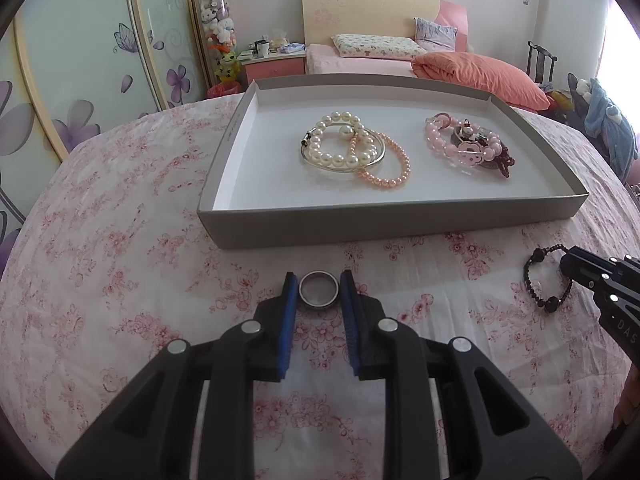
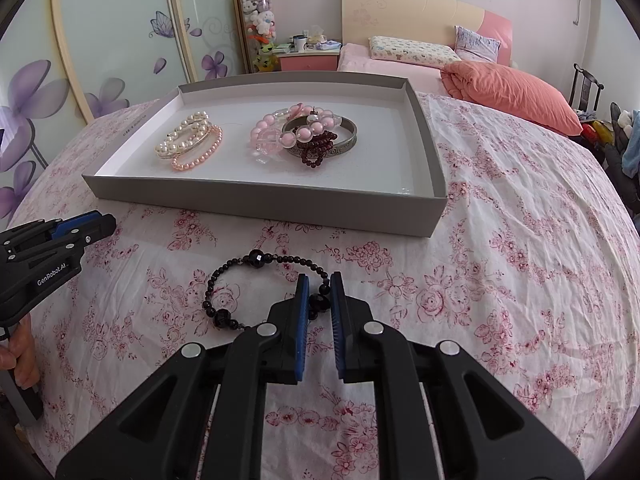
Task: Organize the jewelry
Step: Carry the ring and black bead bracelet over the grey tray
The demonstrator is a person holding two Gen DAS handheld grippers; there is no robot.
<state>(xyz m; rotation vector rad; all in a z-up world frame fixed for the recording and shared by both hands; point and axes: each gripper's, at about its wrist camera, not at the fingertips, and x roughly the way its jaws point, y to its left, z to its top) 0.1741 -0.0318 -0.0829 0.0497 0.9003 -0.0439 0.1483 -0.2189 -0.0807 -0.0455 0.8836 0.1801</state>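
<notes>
A grey tray [image 1: 360, 224] [image 2: 256, 200] on the floral cloth holds pearl bracelets [image 1: 340, 144] [image 2: 188, 140] on its left and pink and dark red bracelets [image 1: 468, 148] [image 2: 304, 132] on its right. A silver ring [image 1: 319, 290] lies on the cloth between the fingertips of my left gripper [image 1: 319, 292], whose pads touch its sides. A black bead bracelet [image 2: 256, 258] [image 1: 548, 280] lies on the cloth. My right gripper [image 2: 320, 296] straddles its right side, with beads in the narrow gap. The right gripper also shows in the left view [image 1: 592, 276].
The cloth-covered table [image 2: 520, 240] curves away at its edges. The other gripper [image 2: 60, 236] is at the far left, held by a hand. Behind the table are a bed [image 1: 380, 60], a nightstand [image 1: 276, 64] and wardrobe doors [image 1: 80, 60].
</notes>
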